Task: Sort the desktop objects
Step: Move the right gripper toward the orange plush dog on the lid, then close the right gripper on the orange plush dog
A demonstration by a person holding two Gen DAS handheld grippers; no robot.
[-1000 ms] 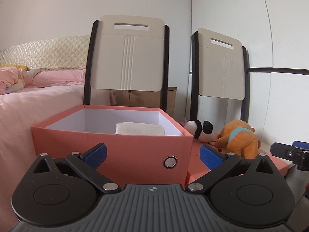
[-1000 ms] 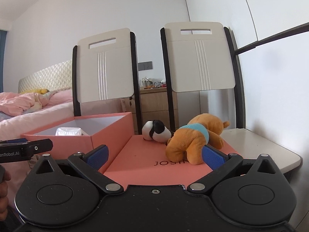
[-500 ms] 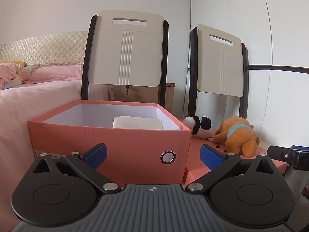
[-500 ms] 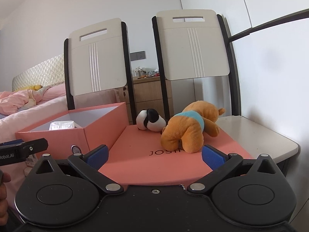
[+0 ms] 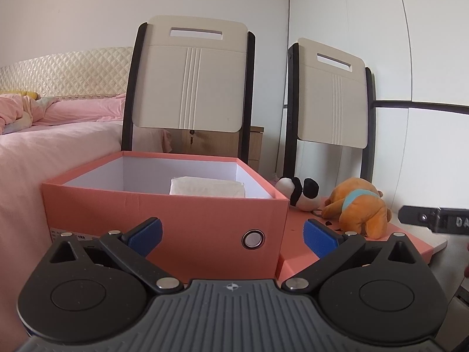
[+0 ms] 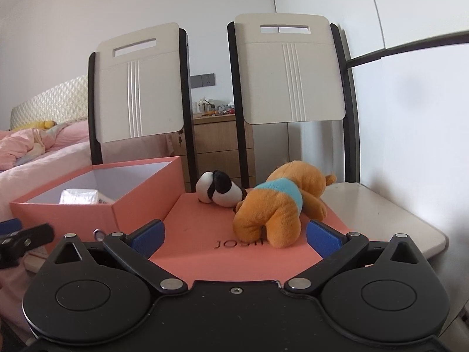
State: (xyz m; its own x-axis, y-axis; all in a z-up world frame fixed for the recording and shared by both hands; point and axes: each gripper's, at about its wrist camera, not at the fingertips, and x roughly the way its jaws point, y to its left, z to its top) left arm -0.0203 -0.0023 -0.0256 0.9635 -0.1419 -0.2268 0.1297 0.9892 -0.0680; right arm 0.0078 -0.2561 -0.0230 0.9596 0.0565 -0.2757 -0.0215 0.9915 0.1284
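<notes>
An open salmon-pink box (image 5: 164, 214) (image 6: 88, 208) holds a white tissue pack (image 5: 206, 187) (image 6: 79, 197). Its flat pink lid (image 6: 205, 234) (image 5: 302, 252) lies to the right of it. On the lid lie an orange plush dog with a teal shirt (image 6: 278, 205) (image 5: 357, 206) and a small black-and-white plush (image 6: 219, 191) (image 5: 300, 193). My left gripper (image 5: 233, 234) is open and empty in front of the box. My right gripper (image 6: 234, 234) is open and empty, low over the lid, just short of the orange dog.
Two white folding chairs (image 5: 190, 79) (image 6: 290, 67) stand behind the box and lid. A pink bed (image 5: 44, 146) lies to the left. A wooden drawer unit (image 6: 217, 146) stands behind. The white table edge (image 6: 381, 214) runs at the right, close to a wall.
Both grippers have risen a little and I see further into the box. The right gripper has moved closer to the orange dog. Jaws stay open.
</notes>
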